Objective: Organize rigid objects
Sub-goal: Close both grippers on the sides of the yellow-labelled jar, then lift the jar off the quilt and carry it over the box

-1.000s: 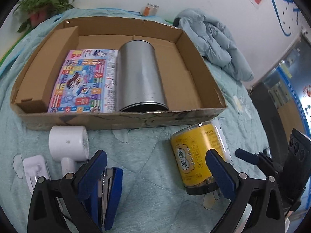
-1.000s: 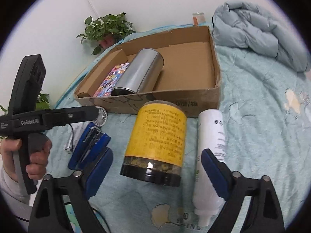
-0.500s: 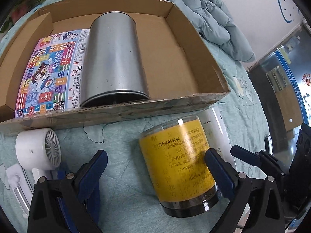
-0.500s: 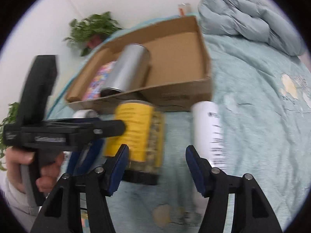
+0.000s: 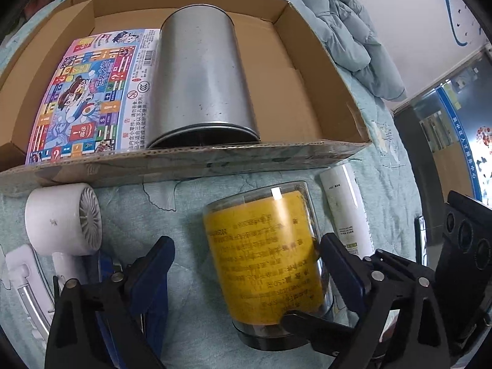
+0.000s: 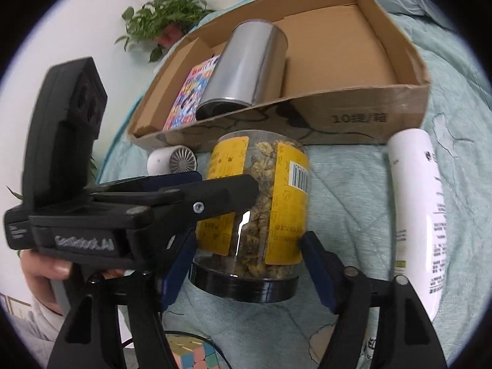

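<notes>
Now closed in: right gripper, blue pads against both sides of the clear yellow-labelled jar with black lid, narrower than half a second ago. Jar lying on the pale green quilt, just in front of the brown cardboard box. Left gripper spread wide, one pad touching the jar's side, the other apart; nearer the jar than a second ago. In the box as before: silver metal can beside colourful flat game box. White tube bottle just beside the jar; white handheld fan near the box.
</notes>
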Demonstrator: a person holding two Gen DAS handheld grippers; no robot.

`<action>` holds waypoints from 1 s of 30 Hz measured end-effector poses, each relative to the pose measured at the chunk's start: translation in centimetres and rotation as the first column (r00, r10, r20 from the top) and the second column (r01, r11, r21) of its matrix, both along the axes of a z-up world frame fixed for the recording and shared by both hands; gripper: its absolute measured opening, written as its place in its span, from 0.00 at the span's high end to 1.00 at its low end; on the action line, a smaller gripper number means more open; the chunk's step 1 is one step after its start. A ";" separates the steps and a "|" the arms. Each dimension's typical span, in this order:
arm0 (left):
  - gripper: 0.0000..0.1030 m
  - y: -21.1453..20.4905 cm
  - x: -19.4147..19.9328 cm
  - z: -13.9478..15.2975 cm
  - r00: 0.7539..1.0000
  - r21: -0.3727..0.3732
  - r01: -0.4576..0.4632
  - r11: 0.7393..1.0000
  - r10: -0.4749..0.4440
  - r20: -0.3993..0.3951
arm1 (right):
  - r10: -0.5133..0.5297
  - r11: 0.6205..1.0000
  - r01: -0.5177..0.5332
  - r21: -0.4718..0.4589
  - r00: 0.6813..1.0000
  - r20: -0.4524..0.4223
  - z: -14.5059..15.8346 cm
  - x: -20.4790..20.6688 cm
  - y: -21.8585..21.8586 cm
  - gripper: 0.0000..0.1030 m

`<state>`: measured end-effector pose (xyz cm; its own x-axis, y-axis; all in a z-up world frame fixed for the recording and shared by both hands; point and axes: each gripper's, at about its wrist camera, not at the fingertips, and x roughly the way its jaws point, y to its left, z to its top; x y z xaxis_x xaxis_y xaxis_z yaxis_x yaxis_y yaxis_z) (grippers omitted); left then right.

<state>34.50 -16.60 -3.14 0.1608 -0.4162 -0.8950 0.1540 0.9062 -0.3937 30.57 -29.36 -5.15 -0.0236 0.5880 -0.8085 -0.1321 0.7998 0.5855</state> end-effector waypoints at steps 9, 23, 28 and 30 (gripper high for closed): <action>0.21 2.1 -1.6 0.3 1.000 -0.046 0.003 0.999 -0.003 0.000 | 0.055 0.994 -0.053 -0.091 0.998 0.021 -0.2 0.6 3.9 0.20; 0.27 2.3 -3.8 3.6 0.996 -0.056 0.012 0.998 -0.007 0.087 | 0.065 0.989 -0.045 -0.143 0.989 0.135 2.7 -0.6 4.2 0.22; 0.28 1.8 -3.9 8.3 0.979 -0.028 0.031 0.999 -0.025 0.201 | 0.067 0.989 -0.036 -0.140 0.973 0.222 6.1 0.5 3.5 0.22; 0.28 1.8 -3.2 9.7 0.974 -0.042 0.031 0.999 -0.021 0.226 | 0.065 0.989 -0.028 -0.147 0.965 0.255 7.1 1.3 3.4 0.22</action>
